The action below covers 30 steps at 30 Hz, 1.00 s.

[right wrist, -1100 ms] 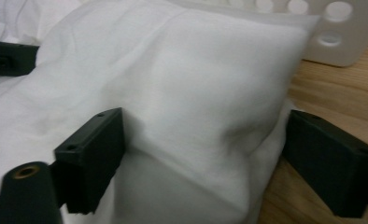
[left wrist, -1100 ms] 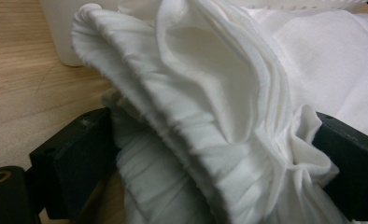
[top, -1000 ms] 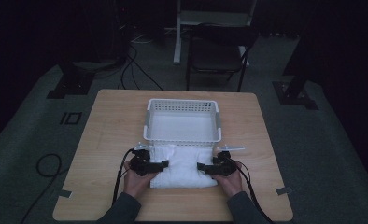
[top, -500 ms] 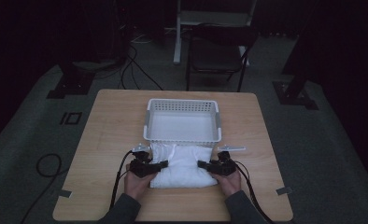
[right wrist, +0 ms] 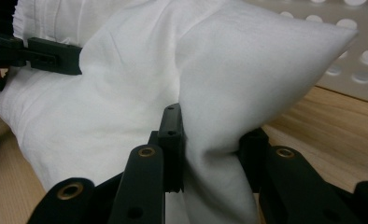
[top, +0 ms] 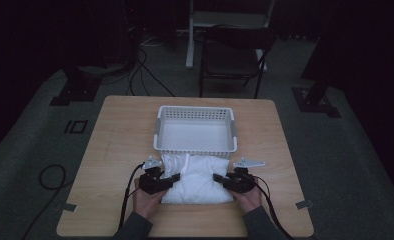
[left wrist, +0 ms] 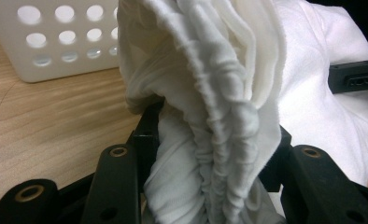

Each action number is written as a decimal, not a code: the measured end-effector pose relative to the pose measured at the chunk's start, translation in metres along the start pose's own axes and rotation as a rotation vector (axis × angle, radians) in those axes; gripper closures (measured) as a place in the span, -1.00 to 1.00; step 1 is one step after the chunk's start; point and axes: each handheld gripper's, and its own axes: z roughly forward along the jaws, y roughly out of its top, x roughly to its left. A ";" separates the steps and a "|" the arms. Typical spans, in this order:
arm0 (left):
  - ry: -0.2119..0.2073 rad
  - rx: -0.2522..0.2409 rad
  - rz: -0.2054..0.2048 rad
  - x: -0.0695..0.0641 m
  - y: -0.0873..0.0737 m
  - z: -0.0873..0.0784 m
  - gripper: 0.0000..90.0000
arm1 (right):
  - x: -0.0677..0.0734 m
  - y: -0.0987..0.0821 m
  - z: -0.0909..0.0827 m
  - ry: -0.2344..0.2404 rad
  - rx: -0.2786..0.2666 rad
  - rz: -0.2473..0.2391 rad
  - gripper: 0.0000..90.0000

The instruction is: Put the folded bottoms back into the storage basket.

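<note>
A folded white cloth (top: 197,179) lies on the near half of the wooden table (top: 115,140), in the middle between left and right, and its far edge is just beside the near wall of the white perforated basket (top: 195,129). The left gripper (top: 166,182) is at the left end of the cloth and the right gripper (top: 224,181) is at the right end, each one held by a hand coming from the near edge of the table. In the left gripper view, the two black jaws have just been closing, and a thick bunch of gathered cloth (left wrist: 210,135) now stands between them, pressed from both sides. In the right gripper view, the jaws are clamped on a pinched fold of the cloth (right wrist: 210,140), and the fabric puffs out above the grip like a small pillow. The same view shows the other gripper (right wrist: 37,53) farther off at the opposite end of the cloth. The holes of the basket wall (left wrist: 56,37) are seen behind the cloth in both gripper views. A dark chair (top: 232,55) stands on the floor beyond the far edge of the table.
</note>
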 end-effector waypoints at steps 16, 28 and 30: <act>0.013 -0.040 0.018 -0.009 0.005 -0.020 0.21 | 0.012 0.004 -0.010 0.019 -0.041 -0.040 0.56; 0.006 -0.079 0.026 -0.016 0.012 -0.034 0.21 | 0.019 0.012 -0.020 0.026 -0.072 -0.071 0.56; 0.002 -0.085 0.024 -0.016 0.013 -0.035 0.21 | 0.021 0.015 -0.023 0.022 -0.079 -0.084 0.56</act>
